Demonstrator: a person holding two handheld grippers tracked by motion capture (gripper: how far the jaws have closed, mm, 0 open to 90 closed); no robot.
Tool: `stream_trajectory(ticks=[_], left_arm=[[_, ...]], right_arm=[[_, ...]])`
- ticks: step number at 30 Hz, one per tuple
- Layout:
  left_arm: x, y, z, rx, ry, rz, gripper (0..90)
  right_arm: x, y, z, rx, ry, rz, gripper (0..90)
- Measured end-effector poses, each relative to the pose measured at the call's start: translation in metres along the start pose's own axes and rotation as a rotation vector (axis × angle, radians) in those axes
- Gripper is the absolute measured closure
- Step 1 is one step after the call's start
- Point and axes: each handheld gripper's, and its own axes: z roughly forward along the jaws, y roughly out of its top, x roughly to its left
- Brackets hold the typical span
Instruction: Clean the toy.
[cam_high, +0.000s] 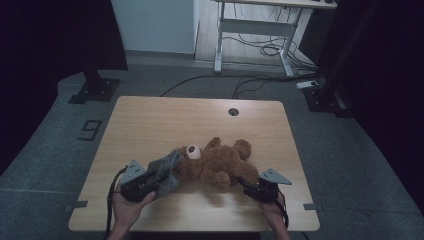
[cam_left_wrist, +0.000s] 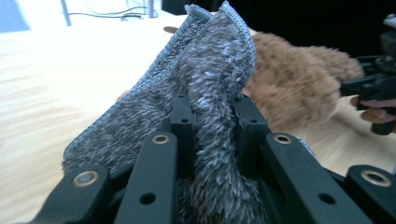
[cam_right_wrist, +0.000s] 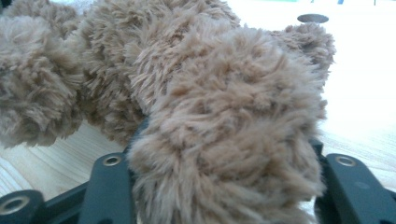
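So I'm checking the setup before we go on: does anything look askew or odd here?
Only the teddy bear: it lies on its side on the table, its head under a grey cloth pinched by the left gripper.

The room is dim. The wooden tabletop (cam_high: 150, 125) stands on a grey floor (cam_high: 350, 150). Behind the tabletop is a white desk frame (cam_high: 255, 25) with black cables (cam_high: 260, 50) under it, and a pale wall (cam_high: 152, 25).
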Motion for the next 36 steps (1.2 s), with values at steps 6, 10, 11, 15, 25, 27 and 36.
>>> stream_trajectory(ticks=[6, 10, 11, 15, 25, 27, 36], left_arm=[[-0.022, 0.026, 0.024, 0.006, -0.094, 0.027, 73.4], [-0.03, 0.034, 0.036, 0.022, -0.109, 0.044, 73.4], [-0.032, 0.036, 0.04, 0.026, -0.112, 0.044, 73.4], [-0.036, 0.038, 0.056, 0.034, -0.106, 0.044, 73.4], [-0.057, 0.044, 0.084, 0.053, -0.127, 0.087, 73.3], [-0.057, 0.043, 0.087, 0.064, -0.123, 0.087, 73.3], [-0.038, 0.007, 0.099, 0.116, -0.117, 0.027, 73.2]], right_arm=[[0.0, 0.001, 0.001, -0.001, 0.006, -0.013, 48.0], [-0.001, 0.001, 0.002, -0.001, 0.009, -0.011, 48.1], [-0.001, 0.002, 0.002, -0.002, 0.01, -0.012, 48.1], [-0.002, 0.002, 0.003, -0.001, 0.015, -0.006, 48.1], [-0.001, 0.004, 0.004, 0.001, 0.016, -0.001, 48.4], [-0.001, 0.003, 0.003, 0.0, 0.014, 0.0, 48.3], [-0.004, 0.002, 0.005, 0.003, 0.014, 0.022, 52.2]])
